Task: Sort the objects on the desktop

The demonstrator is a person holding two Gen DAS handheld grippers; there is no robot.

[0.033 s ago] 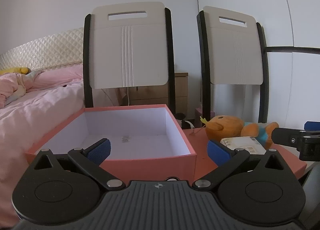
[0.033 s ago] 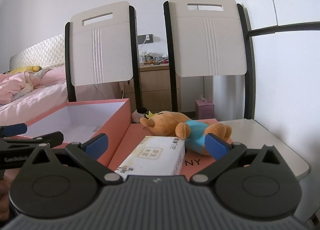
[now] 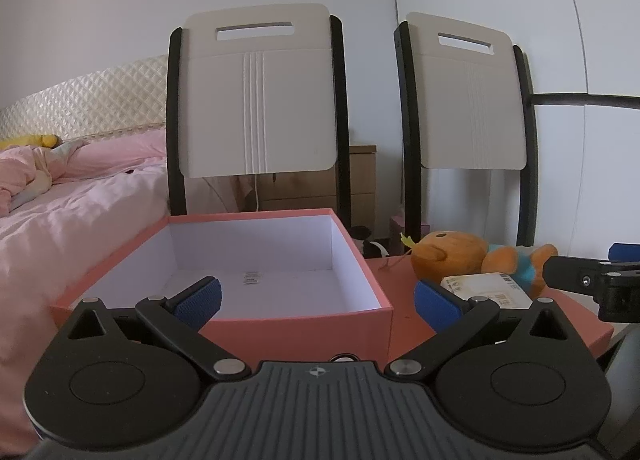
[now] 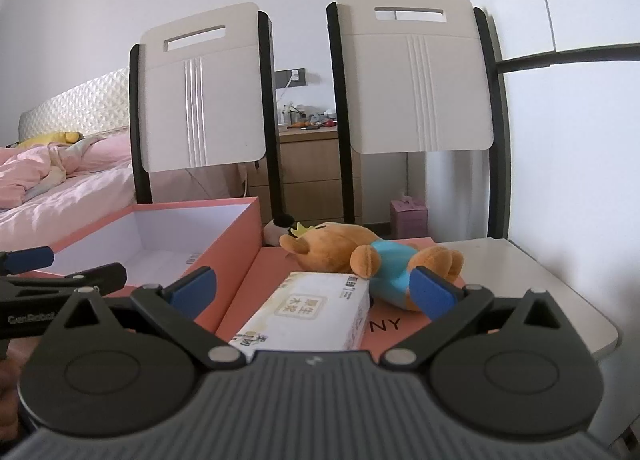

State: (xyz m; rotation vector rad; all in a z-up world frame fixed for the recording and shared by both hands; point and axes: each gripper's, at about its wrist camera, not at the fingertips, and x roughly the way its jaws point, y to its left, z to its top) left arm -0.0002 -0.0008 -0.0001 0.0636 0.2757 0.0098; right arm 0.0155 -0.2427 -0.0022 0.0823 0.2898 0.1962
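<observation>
An open salmon-pink box (image 3: 296, 326) with a bare white inside stands right in front of my left gripper (image 3: 318, 298), which is open and holds nothing. To its right an orange plush toy (image 3: 452, 256) in a blue shirt lies on its side on a flat pink lid (image 3: 400, 280), beside a white tissue pack (image 3: 484, 288). In the right wrist view the tissue pack (image 4: 312, 312) lies just ahead of my open right gripper (image 4: 312, 288), with the plush toy (image 4: 360, 252) behind it. The pads touch neither.
Two white chair backs (image 3: 260, 100) (image 3: 472, 100) stand behind the small white table (image 4: 540, 280). A bed with pink covers (image 3: 60, 212) runs along the left. Behind are a wooden drawer unit (image 4: 312, 168), a small pink carton (image 4: 408, 216) and a small black-and-white toy (image 4: 280, 226).
</observation>
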